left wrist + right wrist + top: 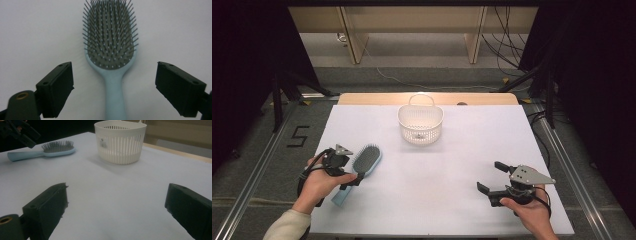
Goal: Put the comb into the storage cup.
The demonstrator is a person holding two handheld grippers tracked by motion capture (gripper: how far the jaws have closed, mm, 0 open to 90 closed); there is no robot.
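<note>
Now the left gripper (113, 87) hovers over the pale blue hairbrush (111, 50), jaws spread either side of its handle, not pinching it. Brush lies bristles-up on the white table (452, 170), near the left edge. Right gripper (492, 177) hangs released, well apart; white basket (420, 124) sits farther back.

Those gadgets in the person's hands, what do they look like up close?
Each hand holds a black two-jaw tool. The left gripper and right gripper both have blocky, flat-faced black jaws with small screw holes, and a grey three-cornered plate dotted with holes on top. A dark cable loops from the left one. The left arm wears a cream sleeve.
</note>
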